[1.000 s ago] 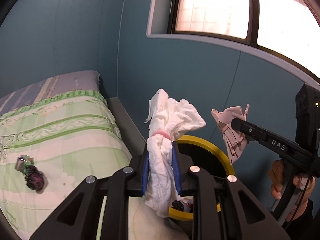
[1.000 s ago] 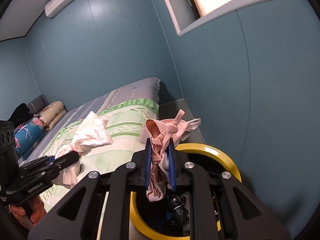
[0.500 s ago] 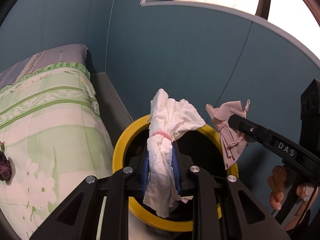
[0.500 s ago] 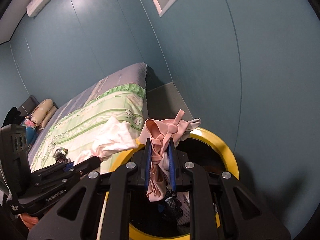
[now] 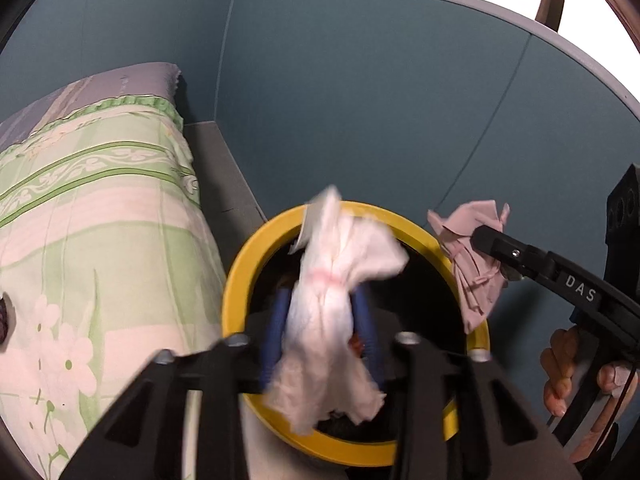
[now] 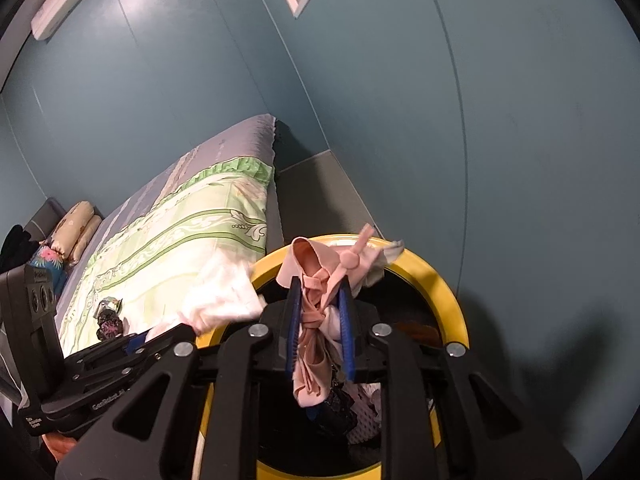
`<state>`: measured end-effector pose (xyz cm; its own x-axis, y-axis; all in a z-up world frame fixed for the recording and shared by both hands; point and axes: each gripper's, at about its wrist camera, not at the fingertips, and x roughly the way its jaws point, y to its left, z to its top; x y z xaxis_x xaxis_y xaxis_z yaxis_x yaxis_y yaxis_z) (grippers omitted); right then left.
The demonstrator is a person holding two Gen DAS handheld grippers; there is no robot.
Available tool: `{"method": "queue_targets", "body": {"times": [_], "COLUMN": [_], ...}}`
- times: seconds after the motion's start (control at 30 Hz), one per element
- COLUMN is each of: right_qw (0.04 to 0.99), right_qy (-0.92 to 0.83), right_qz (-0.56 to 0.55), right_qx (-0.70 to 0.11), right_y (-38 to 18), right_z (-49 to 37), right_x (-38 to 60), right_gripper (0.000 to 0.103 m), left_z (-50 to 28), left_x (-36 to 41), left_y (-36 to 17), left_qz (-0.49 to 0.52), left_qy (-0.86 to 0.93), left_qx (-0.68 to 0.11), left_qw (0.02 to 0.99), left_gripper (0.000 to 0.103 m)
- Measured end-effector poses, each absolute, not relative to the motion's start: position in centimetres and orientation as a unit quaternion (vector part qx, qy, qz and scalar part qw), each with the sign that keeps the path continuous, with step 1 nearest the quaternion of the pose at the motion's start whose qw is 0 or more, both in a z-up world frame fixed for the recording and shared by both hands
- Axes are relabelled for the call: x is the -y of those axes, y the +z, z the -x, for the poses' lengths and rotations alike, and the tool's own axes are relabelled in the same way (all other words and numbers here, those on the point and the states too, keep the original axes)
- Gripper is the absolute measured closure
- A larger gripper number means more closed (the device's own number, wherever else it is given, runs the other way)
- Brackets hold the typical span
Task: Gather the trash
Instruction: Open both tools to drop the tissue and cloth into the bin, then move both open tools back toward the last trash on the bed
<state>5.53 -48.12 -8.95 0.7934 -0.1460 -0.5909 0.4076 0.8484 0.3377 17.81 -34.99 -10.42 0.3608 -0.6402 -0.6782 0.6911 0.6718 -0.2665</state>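
Over the yellow-rimmed bin [image 5: 236, 292] now: left gripper [image 5: 320, 320] just spreading, white tissue wad [image 5: 332, 312] loose between; right gripper [image 6: 320, 320] easing too, pink wad [image 6: 316, 320] hanging between

"DAS" in white letters on the black arm of the right gripper [image 5: 486, 236], at three o'clock in the left wrist view. Small white print on the left gripper [image 6: 140, 340], at eight o'clock in the right wrist view, too blurred to read.

One yellow-rimmed bin [image 5: 236, 280], two grippers over it, one white tissue wad [image 5: 336, 308], one pink rag [image 6: 316, 320], two small wrappers [image 6: 108, 318] near the bed's edge.
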Motion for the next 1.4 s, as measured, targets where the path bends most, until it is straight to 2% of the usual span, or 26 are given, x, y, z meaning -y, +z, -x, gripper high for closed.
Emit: {"method": "queue_targets", "body": {"times": [0.03,0.07,0.13,0.37,0.47,0.63,1.03,1.4], "right_qw": [0.918,0.918,0.918,0.922,0.932,0.948,0.960,0.955], "right_qy": [-0.154,-0.157,-0.158,-0.159,-0.144,-0.113,-0.036,0.067], "right_qz": [-0.233,-0.236,-0.238,-0.234,-0.222,-0.196,-0.149,-0.108], "right_qx": [-0.282,-0.279,-0.276,-0.262,-0.248,-0.226,-0.234,-0.268], "right_y": [-9.0,-9.0,-8.9,-8.2,-7.3,-5.5,-3.4,-4.7], "right_z": [-5.5,-5.4,-5.2,-4.4,-4.1,-4.2,-8.2,-14.2], "right_x": [48.3,48.4,48.5,48.2,47.3,45.0,37.8,28.1], "right_gripper": [0.068,0.065,0.065,0.063,0.057,0.051,0.047,0.046], "left_z": [-17.8,-17.8,-18.1,-19.5,-20.0,-21.3,-24.5,-29.4], "left_x": [34.9,34.7,34.2,32.4,31.0,27.6,16.3,6.4], "left_y": [-10.4,-10.4,-10.4,-9.9,-9.2,-7.7,-6.3,-7.6], "left_qz": [-0.031,-0.029,-0.020,0.002,0.007,0.019,0.043,0.064], "left_qy": [-0.403,-0.401,-0.393,-0.375,-0.359,-0.330,-0.232,-0.144], "left_qx": [-0.395,-0.395,-0.395,-0.390,-0.380,-0.365,-0.350,-0.360], "left_qw": [0.825,0.826,0.830,0.841,0.852,0.870,0.907,0.920], "left_gripper": [0.053,0.052,0.046,0.042,0.039,0.036,0.033,0.033]}}
